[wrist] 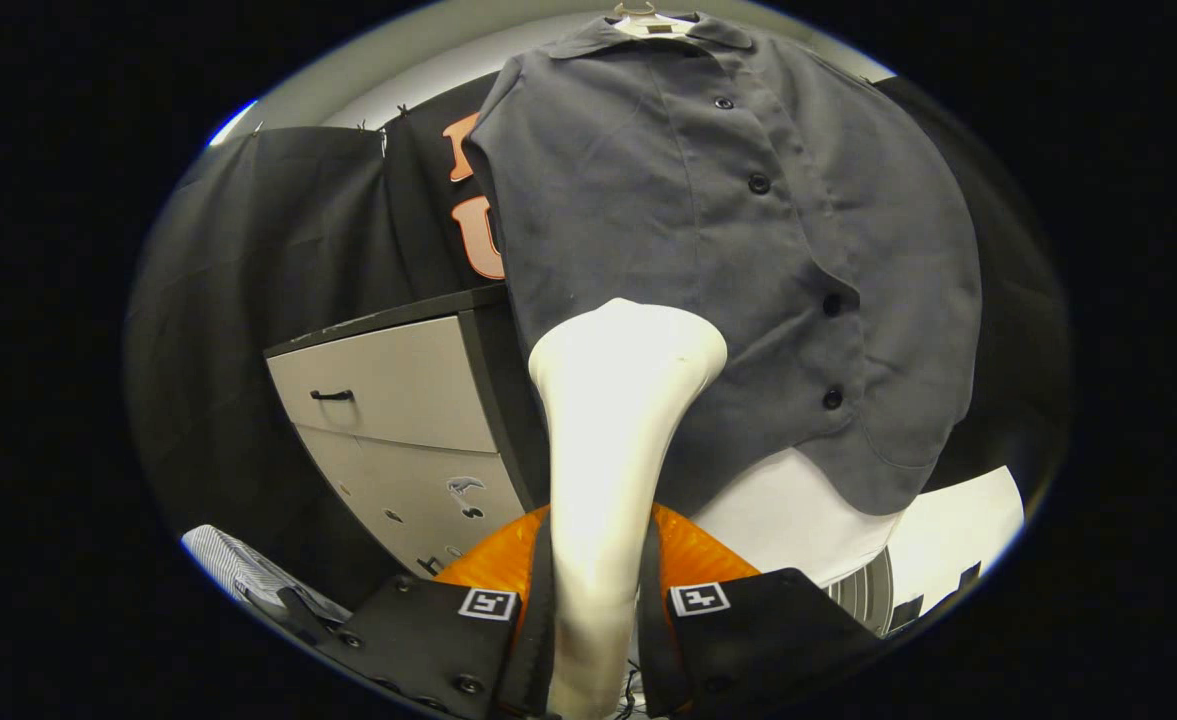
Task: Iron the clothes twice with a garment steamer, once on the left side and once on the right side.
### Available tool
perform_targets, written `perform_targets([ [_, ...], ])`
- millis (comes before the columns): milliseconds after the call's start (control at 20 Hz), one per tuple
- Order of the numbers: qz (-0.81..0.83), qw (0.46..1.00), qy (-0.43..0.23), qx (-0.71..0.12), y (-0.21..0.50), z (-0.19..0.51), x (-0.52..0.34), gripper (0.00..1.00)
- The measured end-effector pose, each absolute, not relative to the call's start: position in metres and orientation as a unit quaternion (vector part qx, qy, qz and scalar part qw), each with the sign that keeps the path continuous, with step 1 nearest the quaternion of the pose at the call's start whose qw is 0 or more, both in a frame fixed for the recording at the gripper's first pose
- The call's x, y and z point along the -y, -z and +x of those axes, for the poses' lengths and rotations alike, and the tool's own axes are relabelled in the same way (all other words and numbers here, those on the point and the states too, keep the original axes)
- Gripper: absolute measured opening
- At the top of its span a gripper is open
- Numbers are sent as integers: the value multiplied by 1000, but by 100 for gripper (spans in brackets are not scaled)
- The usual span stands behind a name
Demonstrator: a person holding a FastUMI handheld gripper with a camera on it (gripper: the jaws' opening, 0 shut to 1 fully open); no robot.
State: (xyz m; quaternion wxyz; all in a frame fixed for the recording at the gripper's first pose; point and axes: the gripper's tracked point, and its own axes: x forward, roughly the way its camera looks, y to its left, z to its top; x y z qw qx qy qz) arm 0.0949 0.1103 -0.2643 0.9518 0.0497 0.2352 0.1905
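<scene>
I see the shirt (738,250) first, grey, hanging on a hanger (638,12) at twelve o'clock beyond my fingers, its buttoned placket running down toward four o'clock. At nine o'clock of it stands a cabinet (398,420) with two pale drawers, the upper one with a dark handle (332,395). The steamer (608,420), a pale handle widening to a flat head, rises straight ahead; its head sits at the shirt's lower hem, contact uncertain. My gripper (596,620) is clamped on the steamer's neck, one finger pressing each side. Behind the fingers, an orange part (693,550) shows.
</scene>
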Motion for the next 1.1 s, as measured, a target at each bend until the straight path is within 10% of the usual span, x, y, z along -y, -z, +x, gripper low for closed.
perform_targets([
  [1100, 42, 992, -120, -19, 1, 110, 14, 42],
])
